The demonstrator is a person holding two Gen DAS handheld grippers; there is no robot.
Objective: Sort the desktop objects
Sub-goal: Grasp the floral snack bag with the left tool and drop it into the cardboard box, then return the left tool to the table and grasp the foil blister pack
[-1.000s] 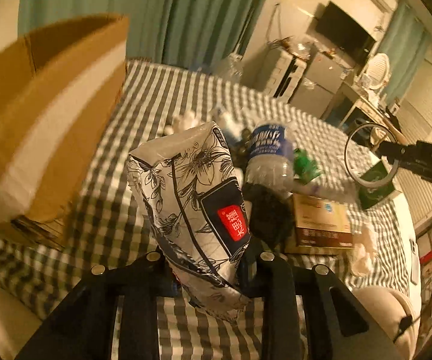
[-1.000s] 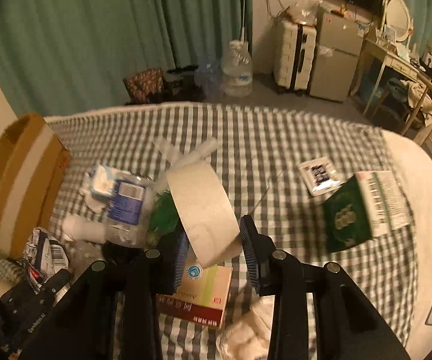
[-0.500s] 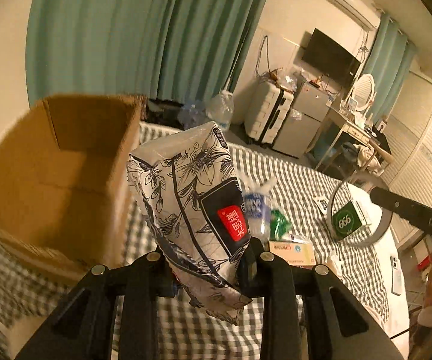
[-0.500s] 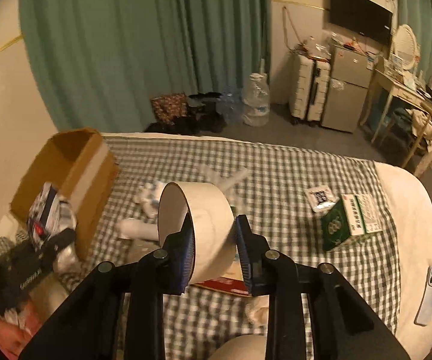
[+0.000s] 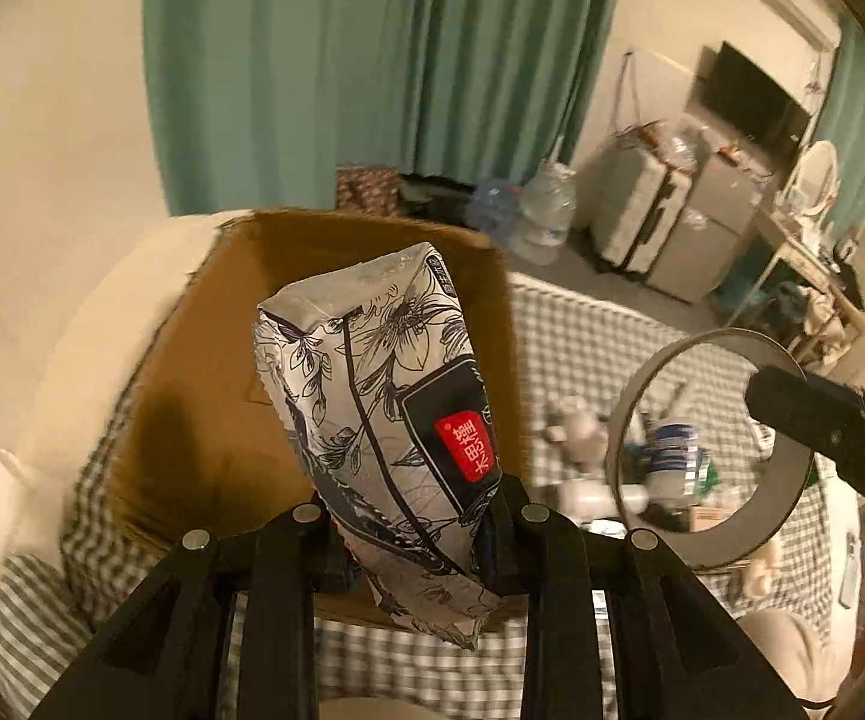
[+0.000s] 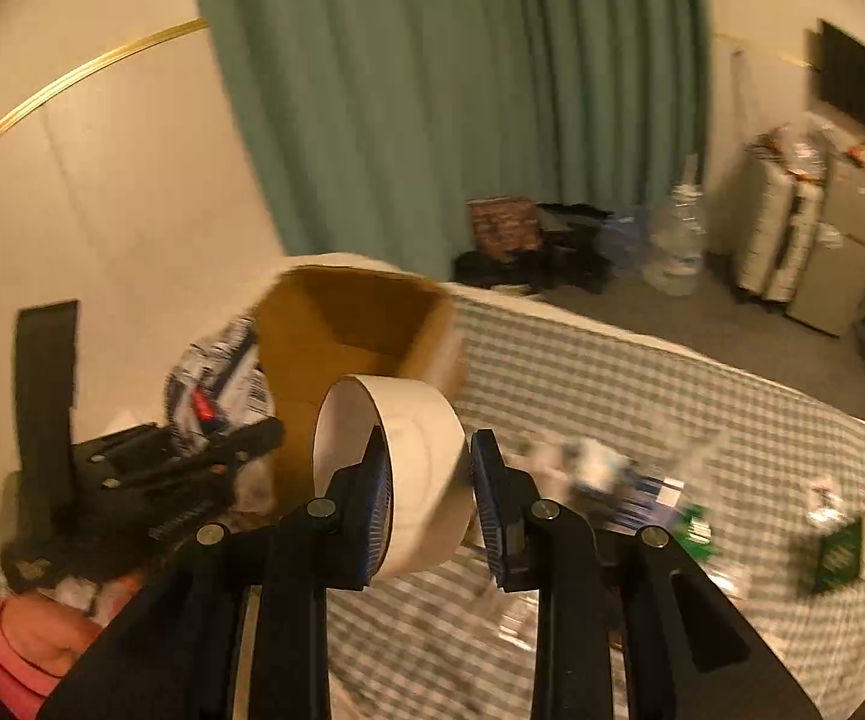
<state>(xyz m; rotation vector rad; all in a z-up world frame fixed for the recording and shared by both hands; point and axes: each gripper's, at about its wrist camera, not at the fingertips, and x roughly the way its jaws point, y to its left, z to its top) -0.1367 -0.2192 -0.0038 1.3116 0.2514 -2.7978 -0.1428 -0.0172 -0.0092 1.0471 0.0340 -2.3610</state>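
Note:
My left gripper (image 5: pixel 411 519) is shut on a floral black-and-white snack bag (image 5: pixel 384 396) with a red label and holds it upright in front of the open cardboard box (image 5: pixel 216 408). My right gripper (image 6: pixel 429 480) is shut on a white tape roll (image 6: pixel 408 468) and holds it in the air just right of the box (image 6: pixel 348 324). The tape roll (image 5: pixel 708 450) and right gripper arm also show at the right of the left wrist view. The left gripper with the bag (image 6: pixel 216 384) shows at the left of the right wrist view.
The checked cloth (image 6: pixel 642 396) covers the surface. Loose items lie on it: a water bottle (image 5: pixel 672 450), a green box (image 6: pixel 840 552), small packets. Green curtains (image 6: pixel 462 90), suitcases (image 6: pixel 792 240) and large water jugs (image 6: pixel 678 246) stand behind.
Both grippers have swung left and up towards the cardboard box with their loads. The box now fills the middle of the left wrist view, behind the bag.

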